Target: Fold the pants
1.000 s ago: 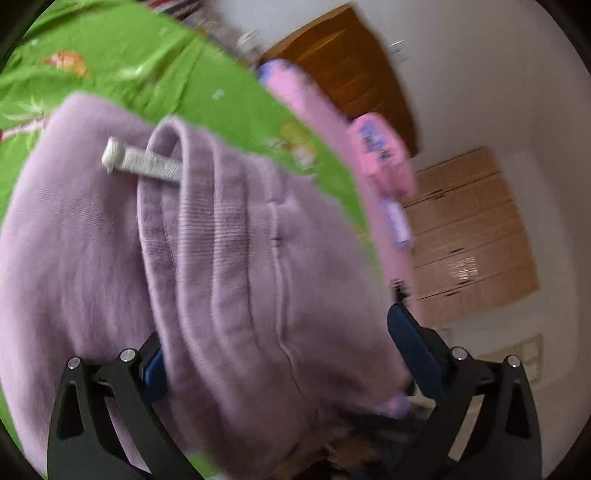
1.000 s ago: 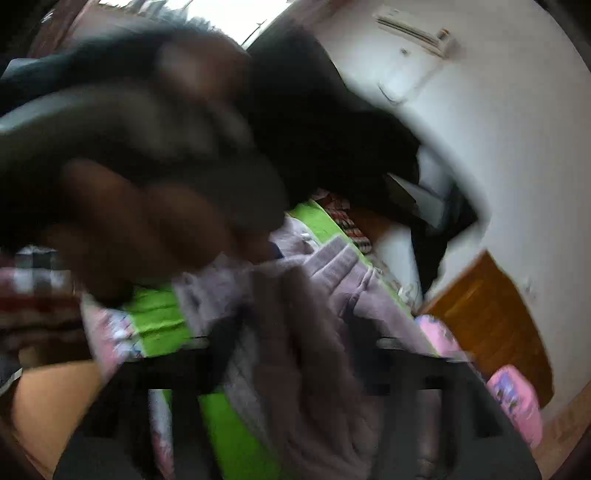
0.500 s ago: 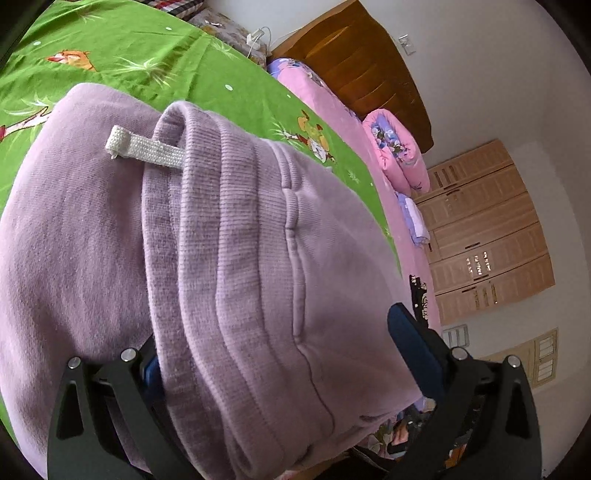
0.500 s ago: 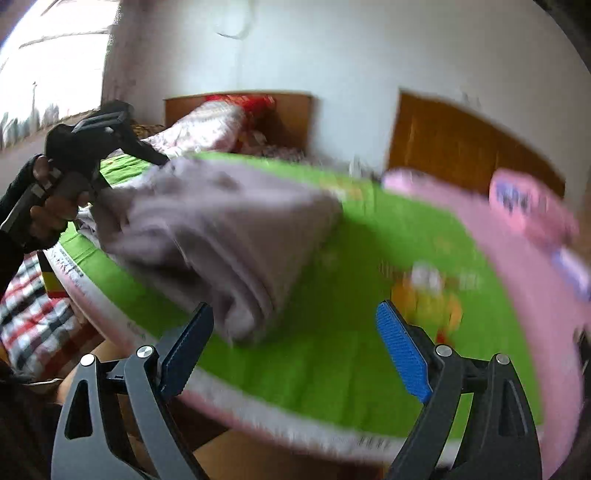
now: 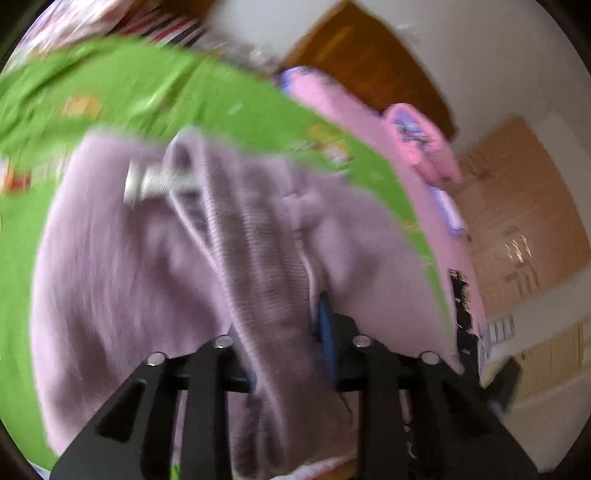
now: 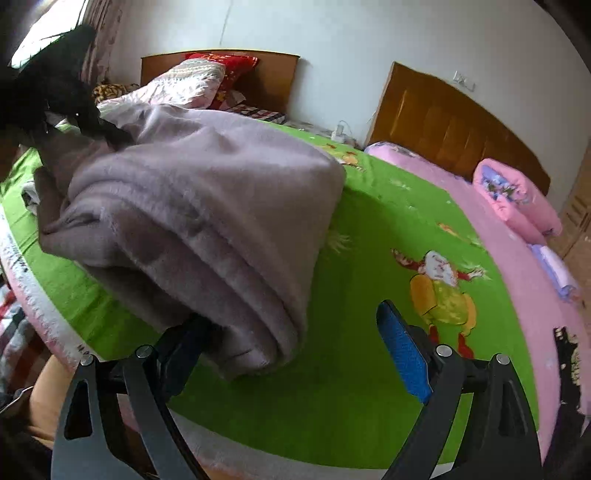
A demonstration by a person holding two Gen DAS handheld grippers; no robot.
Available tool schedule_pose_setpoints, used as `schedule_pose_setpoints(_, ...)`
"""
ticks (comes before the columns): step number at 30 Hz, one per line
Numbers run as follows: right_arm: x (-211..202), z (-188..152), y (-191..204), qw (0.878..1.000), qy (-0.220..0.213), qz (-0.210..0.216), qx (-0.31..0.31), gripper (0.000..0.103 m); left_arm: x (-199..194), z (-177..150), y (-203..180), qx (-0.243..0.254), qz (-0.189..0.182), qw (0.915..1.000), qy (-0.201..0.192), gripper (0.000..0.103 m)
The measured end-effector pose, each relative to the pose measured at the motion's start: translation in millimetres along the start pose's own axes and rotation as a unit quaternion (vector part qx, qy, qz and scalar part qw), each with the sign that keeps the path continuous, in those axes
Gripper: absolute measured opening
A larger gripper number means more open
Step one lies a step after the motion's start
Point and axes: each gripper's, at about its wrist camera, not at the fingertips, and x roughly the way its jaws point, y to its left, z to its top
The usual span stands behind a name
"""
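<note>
the left gripper (image 5: 286, 332) pinches the pants (image 5: 155, 280) waistband to anchor the bundle; the right gripper (image 6: 291, 332) gapes wide, holding nothing.

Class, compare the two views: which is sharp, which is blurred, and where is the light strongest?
Left wrist view: motion-blurred throughout, pants and sheet smeared. Right wrist view: sharp, pants crisp, brightest at the window top left; fisheye bending in both.
</note>
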Motion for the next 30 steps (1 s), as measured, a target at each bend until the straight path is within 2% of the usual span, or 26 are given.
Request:
schedule_pose_setpoints(4, -3, 1, 3, 0.999, -0.008, -0.032, -0.018, 0.086, -58, 23, -45, 0.068, -0.001, 0.9961, -0.056, 0.023)
schedule_pose_setpoints(7, -4, -1, 7, 0.999, -0.015, -0.026, -0.024, 0.086, -93, 29, -41, 0.074, -0.004, 0.9935, -0.087, 0.023)
schedule_pose_setpoints(9, -5, -3, 13, 0.999, -0.020, -0.030, -0.034, 0.089, -94, 29, -8, 0.039, 0.010, 0.9956, -0.085, 0.023)
schedule_pose_setpoints(12, -3, -4, 13, 0.999, -0.025, -0.014, -0.040, 0.089, -66, 10, 73, -0.057, 0.035, 0.9964, -0.052, 0.024)
schedule_pose_setpoints(13, -3, -3, 12, 0.999, -0.024, -0.013, -0.040, 0.089, -49, -2, 101, -0.091, 0.023, 0.9948, -0.039, 0.025)
schedule_pose_setpoints(15, -1, -4, 11, 0.999, -0.021, -0.009, -0.039, 0.089, -44, -14, 124, -0.122, -0.048, 0.9894, -0.064, 0.025)
schedule_pose_setpoints(16, -1, -4, 10, 0.999, -0.021, -0.005, -0.037, 0.089, -45, -16, 126, -0.130, -0.064, 0.9868, -0.073, 0.025)
schedule_pose_setpoints(22, -1, -1, 4, 1.000, -0.013, 0.002, -0.024, 0.089, -59, -8, 79, -0.065, 0.011, 0.9943, -0.084, 0.026)
schedule_pose_setpoints(24, 1, -3, 2, 1.000, -0.010, 0.013, -0.011, 0.090, -53, -10, 87, -0.067, 0.033, 0.9946, -0.071, 0.034)
schedule_pose_setpoints(25, 1, -3, 0, 1.000, -0.011, 0.020, -0.006, 0.091, -46, -12, 97, -0.075, 0.025, 0.9944, -0.069, 0.037)
schedule_pose_setpoints(27, 1, -2, -3, 0.999, -0.006, 0.032, -0.006, 0.091, -48, -18, 109, -0.093, -0.014, 0.9917, -0.088, 0.042)
schedule_pose_setpoints(28, -2, -2, -5, 0.999, -0.001, 0.045, -0.010, 0.091, -54, -19, 109, -0.091, -0.011, 0.9911, -0.096, 0.049)
schedule_pose_setpoints(29, -4, -2, -7, 0.998, 0.001, 0.058, -0.015, 0.091, -60, -23, 103, -0.085, 0.012, 0.9904, -0.108, 0.067)
schedule_pose_setpoints(30, -9, -2, -10, 0.997, 0.003, 0.078, -0.022, 0.091, -71, -26, 95, -0.077, 0.060, 0.9871, -0.127, 0.079)
